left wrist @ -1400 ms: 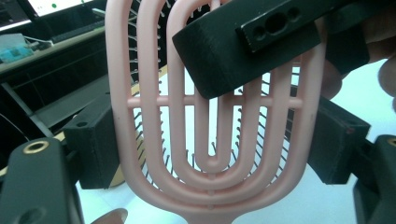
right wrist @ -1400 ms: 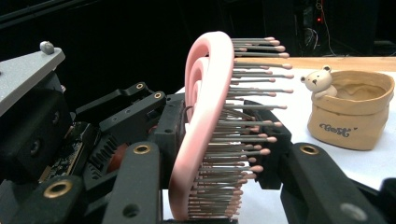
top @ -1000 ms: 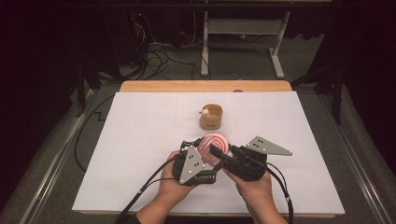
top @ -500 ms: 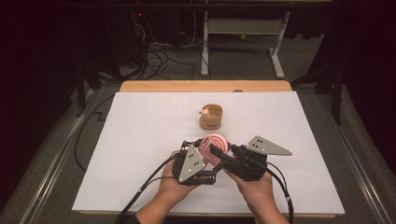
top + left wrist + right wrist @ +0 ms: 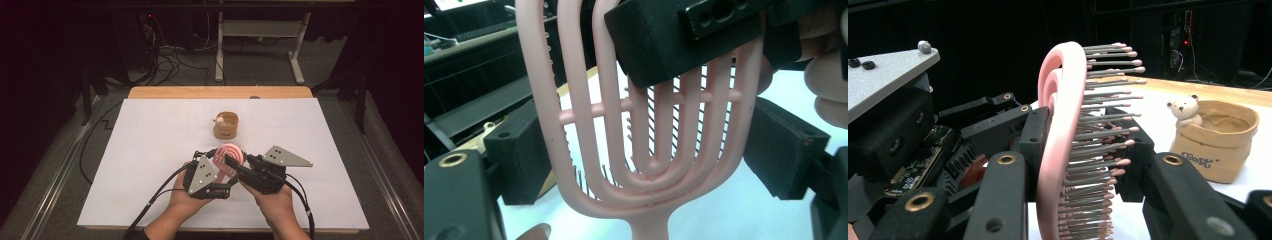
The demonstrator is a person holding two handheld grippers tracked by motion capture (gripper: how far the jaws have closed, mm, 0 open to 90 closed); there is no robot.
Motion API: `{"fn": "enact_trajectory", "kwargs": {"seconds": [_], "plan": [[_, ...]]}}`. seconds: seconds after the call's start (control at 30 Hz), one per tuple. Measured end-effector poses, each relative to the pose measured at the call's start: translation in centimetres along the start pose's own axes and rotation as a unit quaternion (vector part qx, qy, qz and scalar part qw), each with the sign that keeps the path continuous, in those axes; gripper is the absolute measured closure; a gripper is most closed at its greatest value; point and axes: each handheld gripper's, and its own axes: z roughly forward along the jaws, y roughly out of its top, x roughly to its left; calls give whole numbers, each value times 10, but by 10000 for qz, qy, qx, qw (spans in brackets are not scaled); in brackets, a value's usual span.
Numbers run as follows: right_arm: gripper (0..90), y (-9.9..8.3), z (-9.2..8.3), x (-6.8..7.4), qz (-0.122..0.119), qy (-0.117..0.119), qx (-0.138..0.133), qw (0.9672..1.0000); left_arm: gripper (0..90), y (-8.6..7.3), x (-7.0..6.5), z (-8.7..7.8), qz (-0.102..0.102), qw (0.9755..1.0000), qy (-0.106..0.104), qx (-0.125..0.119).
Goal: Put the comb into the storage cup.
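Note:
A pink vented hairbrush (image 5: 231, 152) stands upright between both grippers near the table's front middle. In the left gripper view the brush head (image 5: 589, 105) sits between my left gripper's (image 5: 649, 150) two pads, which lie against its side edges; these jaws have just been opening slightly. The right gripper (image 5: 231, 161) is shut across the brush head. In its own view, one jaw of the right gripper (image 5: 1083, 165) presses the brush's back (image 5: 1058, 125) and the other sits on the bristle side. A person's hands hold both grippers.
A tan bag-shaped pot (image 5: 226, 125) with a small bear on its rim (image 5: 1185, 110) stands a little beyond the brush. The white table sheet (image 5: 150, 150) ends at a wooden strip (image 5: 220, 92). Cables and a white stand (image 5: 260, 50) lie on the floor behind.

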Motion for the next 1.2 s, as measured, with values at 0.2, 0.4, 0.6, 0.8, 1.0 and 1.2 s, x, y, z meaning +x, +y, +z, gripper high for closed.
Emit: {"fn": "enact_trajectory", "kwargs": {"seconds": [0.2,0.4,0.6,0.8,1.0,1.2], "plan": [[655,0,-1,0,-45,6,-4,10000,148,-1,2,-1,-108,9999,-122,-48],[657,1,-2,0,-55,7,-31,10000,147,-1,3,-2,-146,9997,-202,-81],[658,1,-2,0,-90,0,-49,9999,120,-1,4,-2,-233,9994,-239,-110],[659,2,-3,0,-62,13,-75,10000,118,0,3,-3,-212,9994,-227,-122],[661,4,-4,1,-100,1,-116,9999,86,2,4,-4,-285,9992,-257,-129],[664,4,-5,-3,-92,-64,-121,9999,50,1,7,-5,-419,9985,-338,-134]]}}
